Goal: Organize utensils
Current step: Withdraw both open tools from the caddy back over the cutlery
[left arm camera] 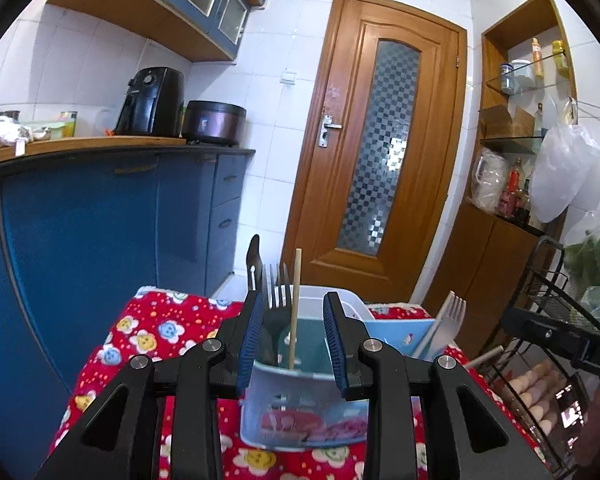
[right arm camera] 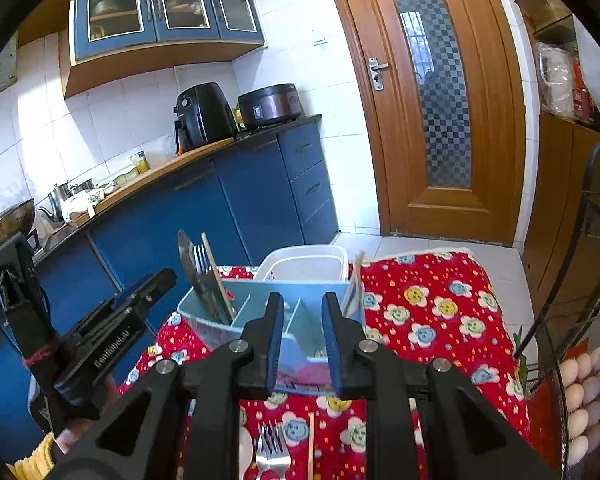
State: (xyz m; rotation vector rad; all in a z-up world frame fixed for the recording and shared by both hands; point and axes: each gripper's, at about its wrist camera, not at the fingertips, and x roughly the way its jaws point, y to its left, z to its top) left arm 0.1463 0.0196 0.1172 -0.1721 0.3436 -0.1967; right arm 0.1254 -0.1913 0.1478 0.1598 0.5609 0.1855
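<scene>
At the bottom of the right wrist view, a metal fork (right arm camera: 273, 450) and a wooden chopstick (right arm camera: 311, 446) lie loose on the red flowered cloth (right arm camera: 440, 320), below the right gripper (right arm camera: 302, 344), whose jaws stand partly apart with nothing between them. Just beyond it, at frame centre, stands the blue divided caddy (right arm camera: 260, 312). In the left wrist view the left gripper (left arm camera: 293, 344) is likewise partly open and empty, the caddy's near compartment already holding a fork (left arm camera: 277, 286) and a chopstick (left arm camera: 295, 308). This looks like a pause between placements; next, I judge, a gripper must drop onto the loose pieces.
</scene>
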